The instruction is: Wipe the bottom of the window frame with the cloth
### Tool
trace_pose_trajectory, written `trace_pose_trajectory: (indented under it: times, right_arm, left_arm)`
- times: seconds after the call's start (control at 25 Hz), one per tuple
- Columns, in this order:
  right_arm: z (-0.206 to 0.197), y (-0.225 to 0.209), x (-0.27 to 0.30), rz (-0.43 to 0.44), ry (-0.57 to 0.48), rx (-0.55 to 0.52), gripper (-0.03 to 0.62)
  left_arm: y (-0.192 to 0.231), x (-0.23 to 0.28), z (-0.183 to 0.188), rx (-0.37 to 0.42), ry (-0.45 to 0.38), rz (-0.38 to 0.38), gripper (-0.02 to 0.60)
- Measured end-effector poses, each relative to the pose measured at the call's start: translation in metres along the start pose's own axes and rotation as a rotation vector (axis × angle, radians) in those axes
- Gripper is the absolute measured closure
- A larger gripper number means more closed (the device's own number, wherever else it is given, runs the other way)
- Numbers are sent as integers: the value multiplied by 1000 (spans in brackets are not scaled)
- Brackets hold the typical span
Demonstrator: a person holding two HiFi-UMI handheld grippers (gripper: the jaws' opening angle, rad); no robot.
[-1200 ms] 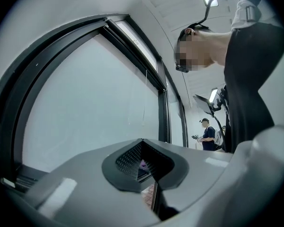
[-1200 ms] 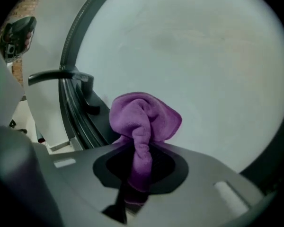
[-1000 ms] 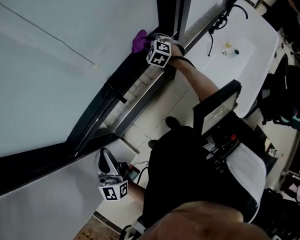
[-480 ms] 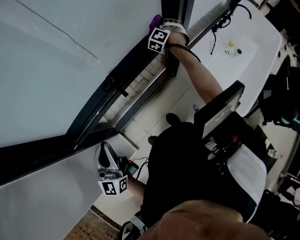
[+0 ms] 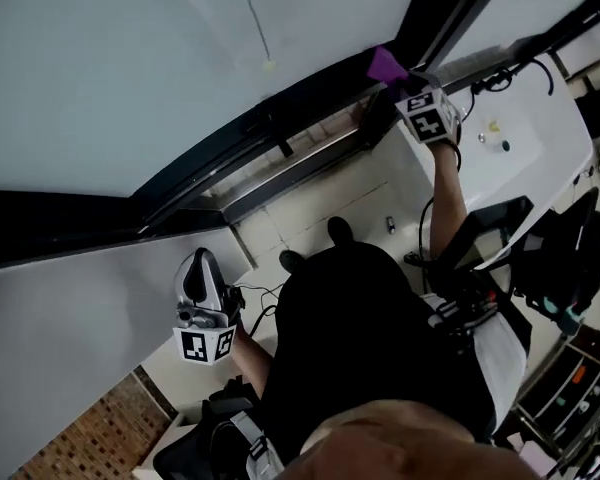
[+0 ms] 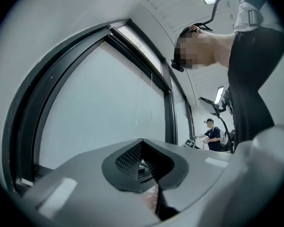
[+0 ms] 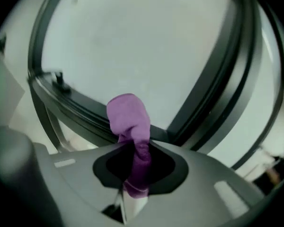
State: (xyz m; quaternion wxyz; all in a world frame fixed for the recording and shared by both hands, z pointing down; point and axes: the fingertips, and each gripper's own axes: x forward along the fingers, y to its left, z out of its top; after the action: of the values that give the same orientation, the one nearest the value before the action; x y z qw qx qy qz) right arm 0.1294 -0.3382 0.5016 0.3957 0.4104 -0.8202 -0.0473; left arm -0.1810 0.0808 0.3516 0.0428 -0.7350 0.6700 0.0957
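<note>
- The bottom end of the purple cloth [image 7: 128,122] is hiding between the shut jaws of the right gripper [image 7: 135,164].
- In the head view, that gripper's body is blocking its jaws.
- The little things on the white counter [image 5: 540,118] are looking too tiny to name.
- The far-off person [image 6: 212,135] is showing too small to tell much.

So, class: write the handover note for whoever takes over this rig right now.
Left gripper: shut, empty, held low, away from the window.
Right gripper: shut on the purple cloth, raised to the right end of the bottom window frame, by the upright post.
Done: cloth brought to the frame; how much is wiped does not show.
To do: run the cloth along the bottom frame.
</note>
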Motion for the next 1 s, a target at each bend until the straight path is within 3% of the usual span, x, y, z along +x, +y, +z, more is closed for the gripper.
trace_pose_trajectory:
  times: [0.16,0.24,0.32,0.56,0.8,1.0]
  right_arm:
    - [21,78,-65,511,-393,493,525]
    - [30,114,-92,704,-497,635,526]
    - [31,150,-107,829,-536,702,525]
    - [33,231,-148,1127,-584,793,525]
    - [62,253,-182,1322,-662,686,526]
    - [68,255,-199,1423,-710,619,525]
  left_arm:
    - [-1,20,-7,-51,-1,-52,580]
    - [-1,28,-11,-92,2,-65,580]
    - [-2,33,-15,-132,4,-77,580]
    - [-8,46,-18,-205,5,-45,578]
    - [-27,53,-26,-167,54,-45,578]
    - [-40,48,-32,-143,93,14,580]
